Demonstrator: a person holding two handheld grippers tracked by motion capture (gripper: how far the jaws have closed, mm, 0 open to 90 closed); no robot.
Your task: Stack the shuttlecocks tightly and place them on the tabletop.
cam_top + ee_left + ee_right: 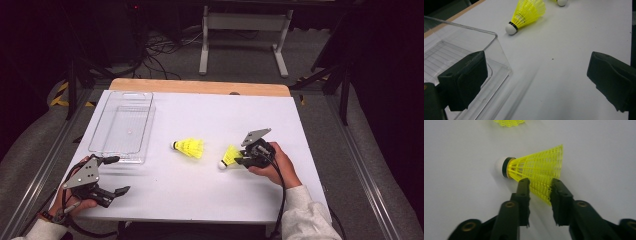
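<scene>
right gripper (540, 183): jaws closed on the skirt of the near shuttlecock (534, 173), lying on the white table (200, 185); left gripper (116, 174): jaws wide apart, beside the clear tray (121, 127)

No legible text, label, brand, number or sign was present in any view. The two yellow shuttlecocks (189, 147) (230, 156) carried no readable print; the band at each cork was plain black. The clear plastic tray (121, 127) bore no marking. The white surface (200, 190) was unmarked, and the gripper bodies showed no lettering.
</scene>
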